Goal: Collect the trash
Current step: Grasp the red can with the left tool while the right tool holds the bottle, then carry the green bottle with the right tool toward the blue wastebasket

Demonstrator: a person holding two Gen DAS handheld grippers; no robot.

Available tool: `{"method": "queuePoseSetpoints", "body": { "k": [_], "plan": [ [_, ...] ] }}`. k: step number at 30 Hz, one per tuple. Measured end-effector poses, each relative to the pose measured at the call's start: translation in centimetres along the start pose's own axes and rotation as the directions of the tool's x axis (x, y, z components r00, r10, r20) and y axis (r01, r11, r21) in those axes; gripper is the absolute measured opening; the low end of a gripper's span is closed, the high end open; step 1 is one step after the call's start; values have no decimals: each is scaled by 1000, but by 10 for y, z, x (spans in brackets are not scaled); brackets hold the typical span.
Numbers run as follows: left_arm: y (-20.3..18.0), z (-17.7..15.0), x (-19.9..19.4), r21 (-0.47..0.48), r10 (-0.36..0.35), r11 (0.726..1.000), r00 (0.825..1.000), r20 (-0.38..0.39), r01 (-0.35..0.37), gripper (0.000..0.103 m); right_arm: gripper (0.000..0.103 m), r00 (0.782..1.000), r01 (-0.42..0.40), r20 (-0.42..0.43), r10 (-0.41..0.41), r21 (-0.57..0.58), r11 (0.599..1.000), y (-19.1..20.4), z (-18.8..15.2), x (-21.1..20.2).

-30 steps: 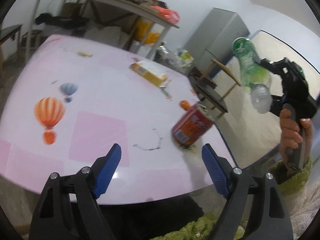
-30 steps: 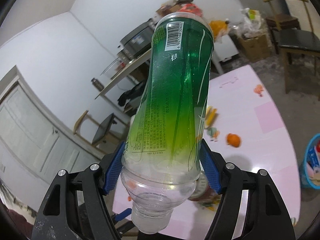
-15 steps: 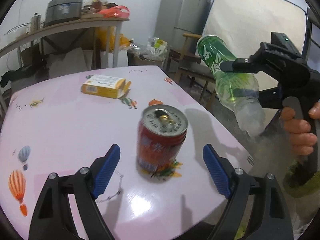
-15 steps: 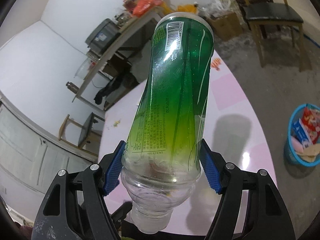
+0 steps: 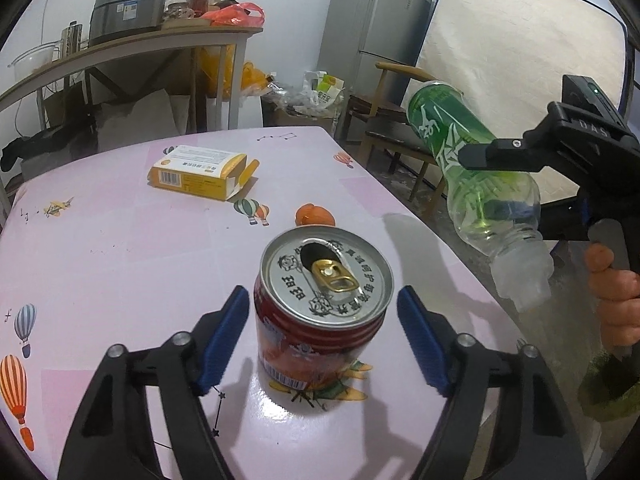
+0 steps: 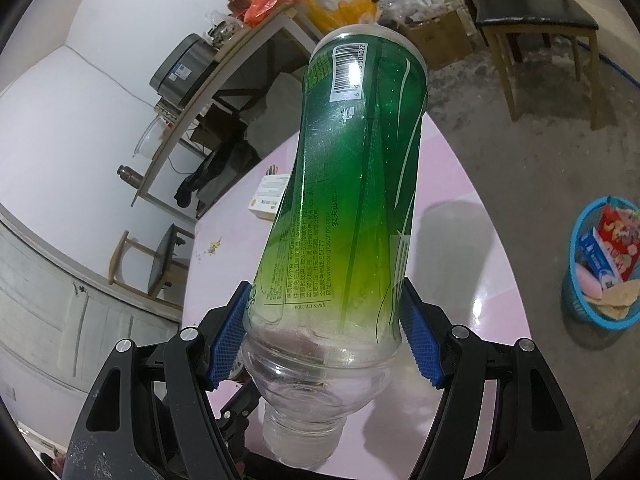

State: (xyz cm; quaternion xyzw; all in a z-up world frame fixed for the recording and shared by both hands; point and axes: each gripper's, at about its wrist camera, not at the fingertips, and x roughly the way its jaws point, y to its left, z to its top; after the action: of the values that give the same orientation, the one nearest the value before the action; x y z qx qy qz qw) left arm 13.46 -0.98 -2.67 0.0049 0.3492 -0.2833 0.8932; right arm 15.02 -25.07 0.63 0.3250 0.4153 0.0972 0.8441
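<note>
- Left wrist view, nearest: the left gripper (image 5: 320, 340) reaches down over a pink table (image 5: 120, 264) printed with hot-air balloons. Its blue pads (image 5: 420, 344) stand either side of a red, ridged drink can with a silver pull-tab lid (image 5: 320, 308). The jaws have just been closing, but a thin gap shows on each side, so the can is not yet clenched.
- The can stands upright, dead centre between the pads, its long axis vertical and crosswise to the jaws. The left gripper is plainly the nearer one; only the squeeze seems to remain.
- To the right, off the table edge, a hand (image 5: 612, 304) holds the right gripper (image 5: 504, 184), clamped on a clear plastic bottle with a green label (image 5: 460, 152).
- Farther back on the table lie a small orange lump (image 5: 316, 214) and a yellow and white carton with an open flap (image 5: 200, 172).
- Right wrist view, nearest: the right gripper (image 6: 324, 332) grasps the bottle (image 6: 352, 200) near its shoulder, cap toward the camera and base pointing away.
- Beyond the table edge, a blue plastic basket (image 6: 576, 300) sits on the grey floor, holding wrappers and packets (image 6: 608, 252). It is probably the trash bin.
</note>
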Motion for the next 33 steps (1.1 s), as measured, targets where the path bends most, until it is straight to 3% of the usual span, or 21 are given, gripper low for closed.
{"method": "queuePoseSetpoints", "body": {
  "k": [18,33],
  "plan": [
    [-3,-2,-9,-17,3,1000,999,33,-2,65,67,1000,-1,-13,0,-2,1000,-9,3,0],
    [-17,13,-36,-28,27,999,996,86,-25,65,67,998,-61,33,61,6,998,-36,0,-27]
  ]
}}
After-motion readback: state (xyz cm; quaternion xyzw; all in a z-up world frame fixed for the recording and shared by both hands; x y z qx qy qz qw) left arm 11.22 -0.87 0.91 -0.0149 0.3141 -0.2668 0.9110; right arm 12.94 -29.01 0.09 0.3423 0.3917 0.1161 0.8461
